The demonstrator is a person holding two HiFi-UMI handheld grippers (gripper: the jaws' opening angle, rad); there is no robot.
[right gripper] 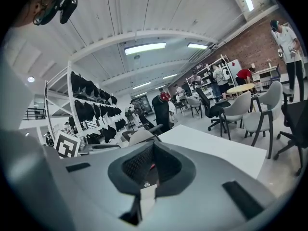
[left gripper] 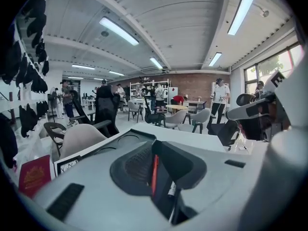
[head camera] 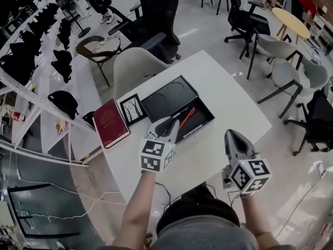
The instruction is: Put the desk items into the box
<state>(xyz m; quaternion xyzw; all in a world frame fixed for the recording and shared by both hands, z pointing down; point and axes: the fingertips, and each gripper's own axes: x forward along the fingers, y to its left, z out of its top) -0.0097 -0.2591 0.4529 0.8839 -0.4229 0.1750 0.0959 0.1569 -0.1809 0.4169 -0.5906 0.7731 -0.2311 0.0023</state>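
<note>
White table [head camera: 234, 103], box [head camera: 166, 100] partly behind narrowly spread left tool [head camera: 171, 123]; right tool [head camera: 232, 135] pressed together

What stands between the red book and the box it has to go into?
The picture frame sits on the table directly between the red book and the open box, beside both. The book would probably have to be lifted over it; nothing else visible lies between them.

Probably an office, swivel chairs [head camera: 156, 20], desks [head camera: 223, 95]
</note>
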